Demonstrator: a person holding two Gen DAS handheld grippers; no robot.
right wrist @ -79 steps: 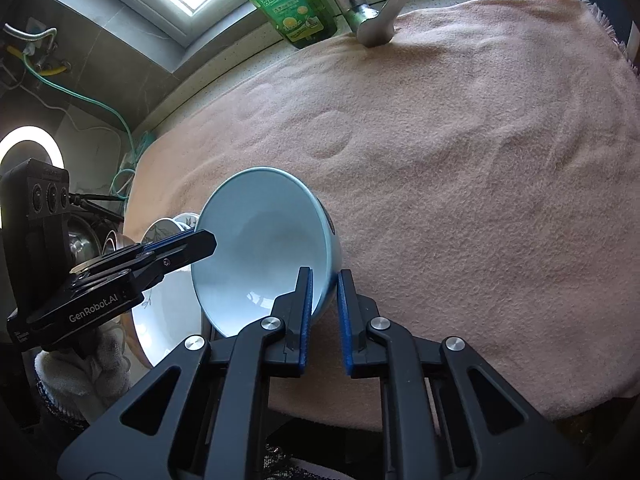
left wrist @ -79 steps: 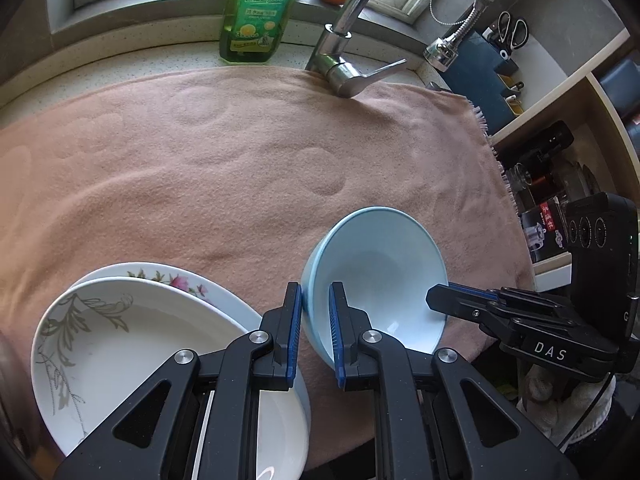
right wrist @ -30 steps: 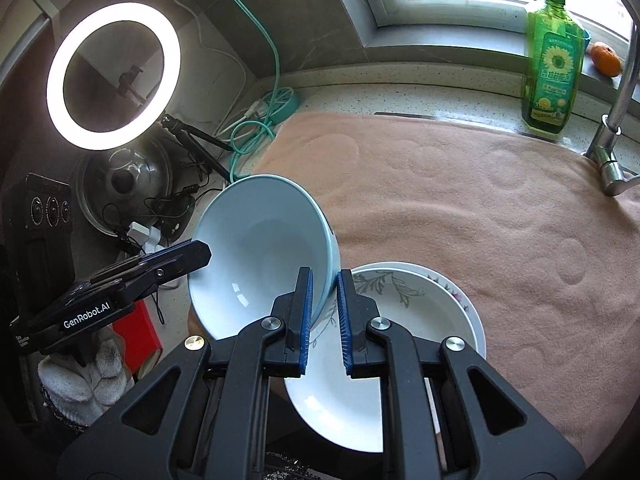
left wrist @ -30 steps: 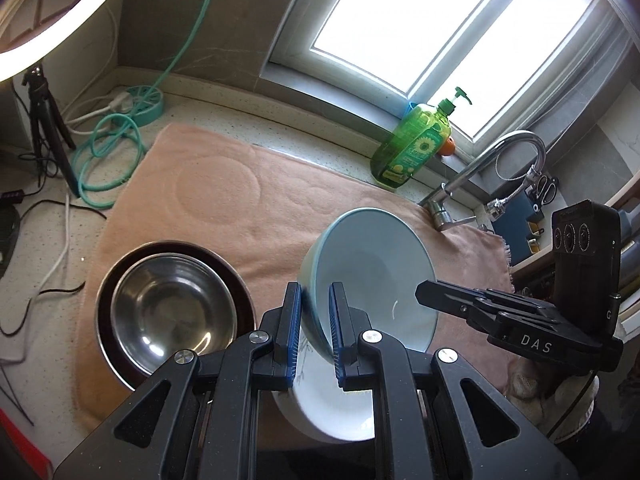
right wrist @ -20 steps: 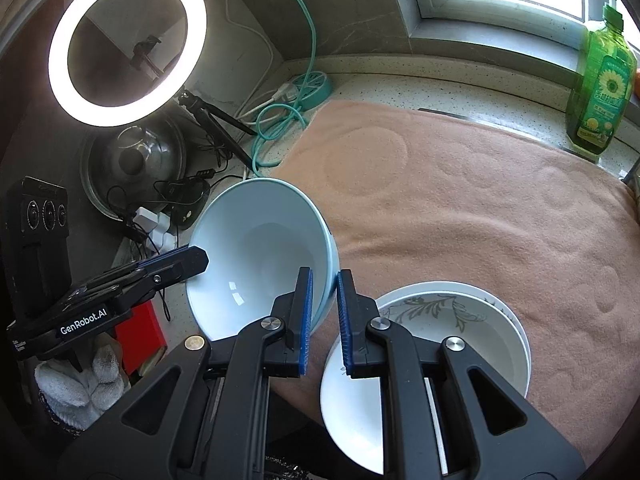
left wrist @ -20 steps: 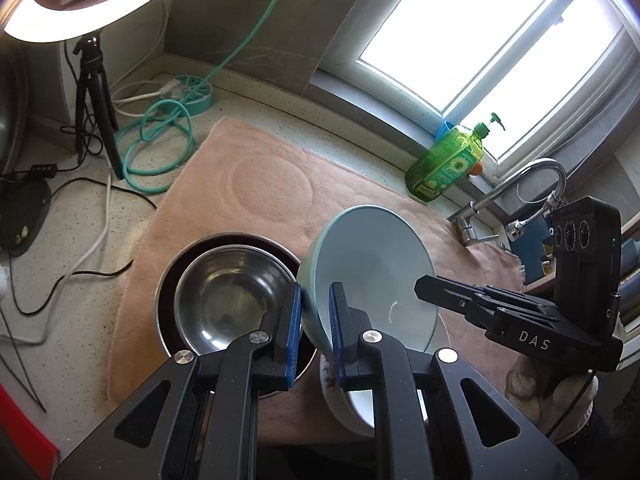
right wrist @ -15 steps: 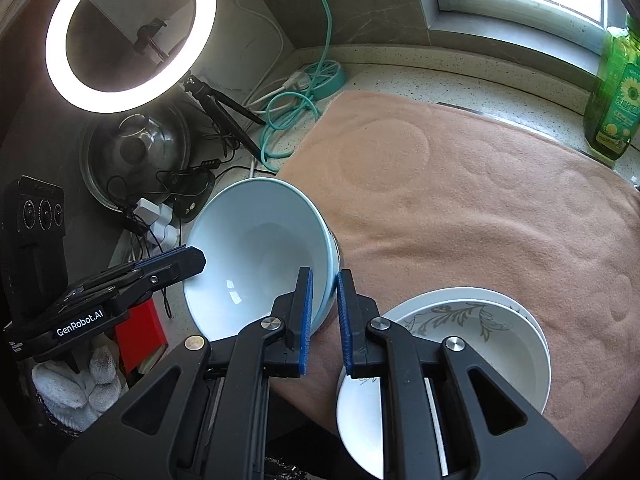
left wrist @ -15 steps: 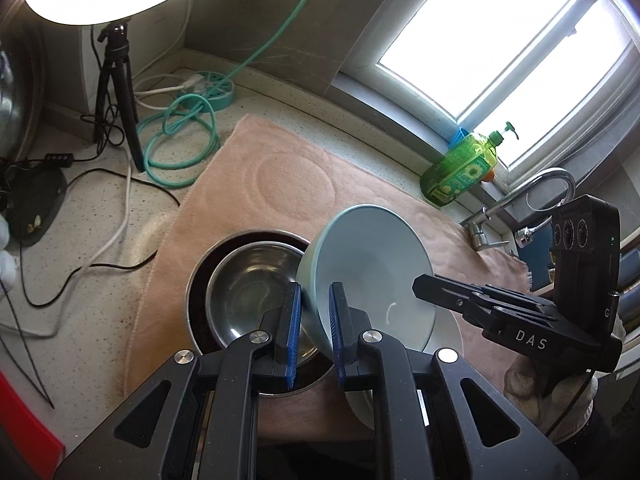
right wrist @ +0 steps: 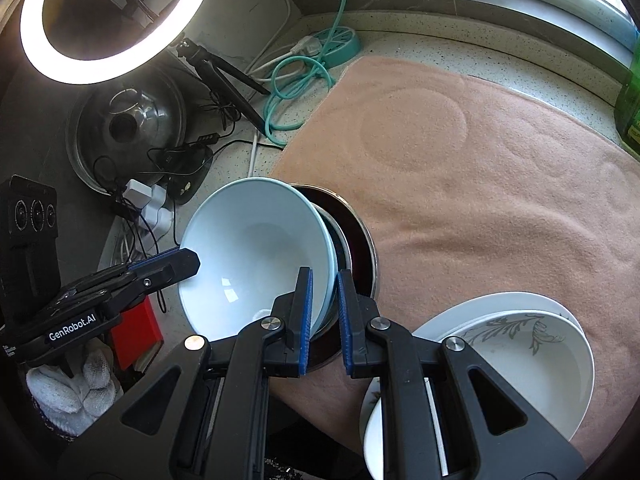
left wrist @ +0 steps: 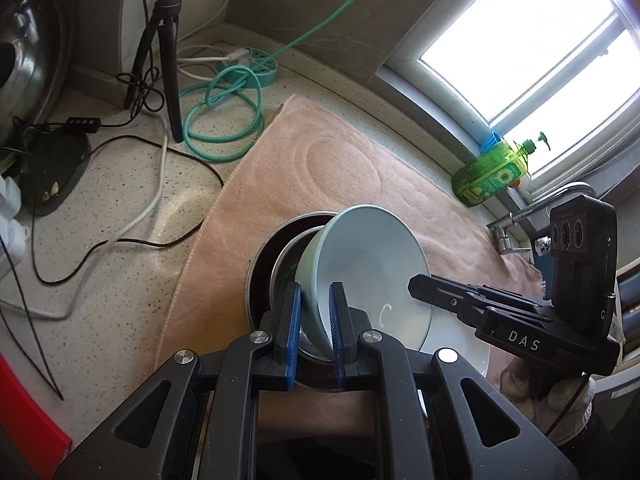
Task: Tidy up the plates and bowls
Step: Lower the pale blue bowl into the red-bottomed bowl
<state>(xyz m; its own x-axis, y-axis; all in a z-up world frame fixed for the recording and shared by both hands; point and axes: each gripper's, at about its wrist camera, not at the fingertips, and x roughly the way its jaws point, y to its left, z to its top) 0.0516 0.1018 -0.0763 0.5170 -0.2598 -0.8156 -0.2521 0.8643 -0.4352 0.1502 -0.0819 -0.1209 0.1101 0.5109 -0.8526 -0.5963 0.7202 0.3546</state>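
A light blue bowl [left wrist: 368, 268] [right wrist: 256, 252] hangs tilted, held by its rim on two sides. My left gripper [left wrist: 314, 312] is shut on the near-left rim, and its tip [right wrist: 190, 258] shows in the right wrist view. My right gripper [right wrist: 322, 304] is shut on the opposite rim, with its tip [left wrist: 414, 282] on the bowl's right edge. Just under the blue bowl sits a steel bowl [left wrist: 286, 256] nested in a dark bowl [right wrist: 344, 220], mostly hidden. Two stacked white plates [right wrist: 520, 344] with a leaf pattern lie to the right on the pink towel [right wrist: 480, 184].
Left of the towel the speckled counter [left wrist: 100, 280] holds a teal hose [left wrist: 224, 120], black and white cables, a tripod [left wrist: 168, 60] with a ring light [right wrist: 100, 20], a pot lid [right wrist: 128, 128] and a red object [right wrist: 136, 336]. A green soap bottle [left wrist: 492, 176] and faucet [left wrist: 520, 216] stand at the back right.
Both grippers carried the blue bowl left across the towel and lower, from above the white plates to just over the steel bowl. The grips stayed the same.
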